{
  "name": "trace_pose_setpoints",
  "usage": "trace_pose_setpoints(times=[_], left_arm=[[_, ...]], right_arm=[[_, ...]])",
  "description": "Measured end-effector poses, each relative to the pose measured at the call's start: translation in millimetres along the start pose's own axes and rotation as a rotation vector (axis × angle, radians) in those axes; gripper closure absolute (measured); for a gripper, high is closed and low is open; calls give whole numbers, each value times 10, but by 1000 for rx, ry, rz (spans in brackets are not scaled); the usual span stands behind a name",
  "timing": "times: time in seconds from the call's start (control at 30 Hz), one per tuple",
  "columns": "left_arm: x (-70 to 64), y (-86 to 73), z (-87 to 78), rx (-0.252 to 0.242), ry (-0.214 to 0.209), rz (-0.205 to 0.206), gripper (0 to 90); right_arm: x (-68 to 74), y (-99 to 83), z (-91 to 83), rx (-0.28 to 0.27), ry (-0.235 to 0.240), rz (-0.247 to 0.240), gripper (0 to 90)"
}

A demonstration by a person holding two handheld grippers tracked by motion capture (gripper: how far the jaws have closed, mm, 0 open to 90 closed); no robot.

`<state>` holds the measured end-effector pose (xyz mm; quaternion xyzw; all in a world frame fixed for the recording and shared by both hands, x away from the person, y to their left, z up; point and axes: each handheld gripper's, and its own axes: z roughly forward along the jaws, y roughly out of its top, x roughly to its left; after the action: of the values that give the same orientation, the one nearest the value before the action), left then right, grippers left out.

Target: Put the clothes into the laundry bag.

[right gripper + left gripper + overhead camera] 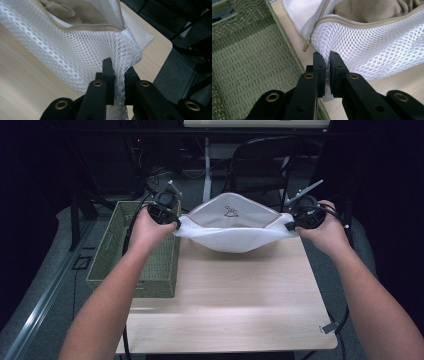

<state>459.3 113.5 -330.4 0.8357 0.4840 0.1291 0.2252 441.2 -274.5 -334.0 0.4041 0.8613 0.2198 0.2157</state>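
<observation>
Green woven basket [134, 251]: sits at the bench's left edge, just to the outer side of the left hand-held gripper [176, 223]; the part of its interior that shows holds nothing.

Left hand-held gripper: clenched on the left corner of the white mesh laundry bag [235, 237]. In the left gripper view the mesh [367, 50] is pinched between the two jaws, with the zipper pull [306, 46] hanging just above and beside them.

Mesh laundry bag: stretched between the two hand-held grippers and lifted at both corners, its middle sagging toward the bench [235, 305] at the far end. The mouth is unzipped and held open; tan fabric [72, 12] lies inside.

Right hand-held gripper [290, 225]: clenched on the right corner of the bag, mesh bunched between the jaws in the right gripper view.

Assessment: the bag is secured at both corners and opened. Judged remaining: carrying it left and setting it into the basket, or emptying it there. No part of the bag is over the basket yet.
</observation>
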Motion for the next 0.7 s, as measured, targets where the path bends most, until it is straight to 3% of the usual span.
trace_pose_setpoints(times=[0.7], left_arm=[[-20,-13,-161,-32,5,5,850]], right_arm=[[25,48,-182,-41,-31,-29,836]])
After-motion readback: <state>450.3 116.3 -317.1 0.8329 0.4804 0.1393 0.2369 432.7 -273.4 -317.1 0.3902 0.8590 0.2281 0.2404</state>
